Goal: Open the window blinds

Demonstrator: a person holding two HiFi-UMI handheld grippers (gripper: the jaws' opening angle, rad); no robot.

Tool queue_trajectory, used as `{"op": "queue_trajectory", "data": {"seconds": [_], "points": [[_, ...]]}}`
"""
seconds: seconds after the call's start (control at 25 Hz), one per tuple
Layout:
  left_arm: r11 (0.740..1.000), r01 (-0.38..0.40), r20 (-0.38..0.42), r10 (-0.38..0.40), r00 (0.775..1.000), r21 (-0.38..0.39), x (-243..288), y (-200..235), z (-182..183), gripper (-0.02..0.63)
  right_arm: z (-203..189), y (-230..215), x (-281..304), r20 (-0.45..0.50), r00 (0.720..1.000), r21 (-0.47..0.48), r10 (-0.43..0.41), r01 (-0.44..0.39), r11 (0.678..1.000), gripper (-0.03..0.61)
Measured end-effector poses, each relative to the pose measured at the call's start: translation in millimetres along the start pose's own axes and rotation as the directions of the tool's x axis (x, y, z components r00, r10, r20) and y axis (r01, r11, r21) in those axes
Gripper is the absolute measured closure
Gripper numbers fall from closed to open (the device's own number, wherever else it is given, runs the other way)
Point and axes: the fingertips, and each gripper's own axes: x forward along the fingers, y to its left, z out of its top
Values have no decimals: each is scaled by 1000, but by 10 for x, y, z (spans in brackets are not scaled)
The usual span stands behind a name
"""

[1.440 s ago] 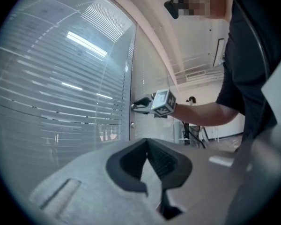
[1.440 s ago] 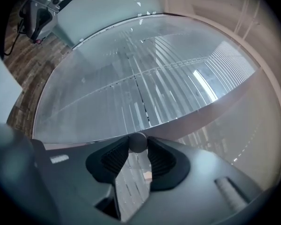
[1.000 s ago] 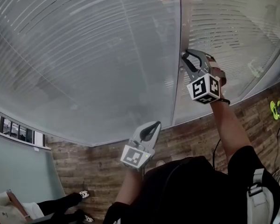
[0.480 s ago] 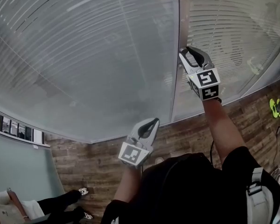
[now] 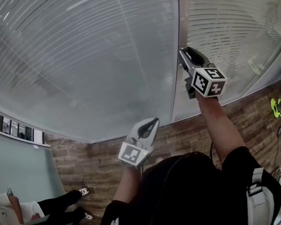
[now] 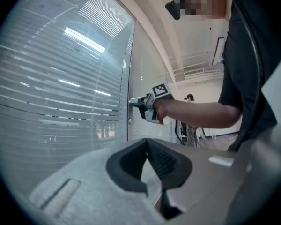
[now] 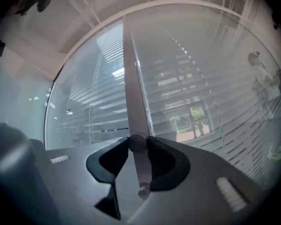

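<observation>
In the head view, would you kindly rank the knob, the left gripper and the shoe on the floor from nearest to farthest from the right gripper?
1. The knob: between the right gripper's fingers, on the window post.
2. The left gripper: lower left, held in the air.
3. The shoe: far lower left, on the floor.

Office-type interior, most likely. Tall glass partition [image 5: 98, 64] in a slim metal frame [image 5: 177, 78], with horizontal slat blinds [image 5: 234, 27] across it. Wood-plank floor [image 5: 93, 161]. White ceiling [image 6: 192, 41] with exposed beams; strip lights mirrored in the pane. Another person [image 5: 61, 205] low at the left edge, legs out on the floor. Through the slats, greenery [image 7: 195, 114] and daylight.
</observation>
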Motion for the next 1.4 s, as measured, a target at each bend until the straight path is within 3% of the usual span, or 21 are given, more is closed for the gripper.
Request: {"op": "queue_trajectory", "data": {"seconds": [0.16,0.8,1.0,1.12,1.24,1.4], "points": [[1000,-2,2,2,1000,1,-13,7,20,609,16,-9,-3,24,999,95,-21,19,995,445],[1000,4,-3,-4,1000,2,-9,-27,40,609,8,-3,3,20,999,47,-26,25,999,443],[1000,15,0,-15,1000,7,32,-46,37,609,11,16,-40,14,1000,-43,0,1,999,395],[1000,24,3,-24,1000,4,74,-61,40,609,-20,18,-91,-12,1000,-162,11,-13,987,382],[999,35,3,-35,999,3,113,-69,47,610,-75,58,-104,-69,997,-384,14,-40,922,365],[999,51,5,-51,999,11,159,-75,40,609,-112,154,-90,-165,986,-662,5,-114,741,337]]}}
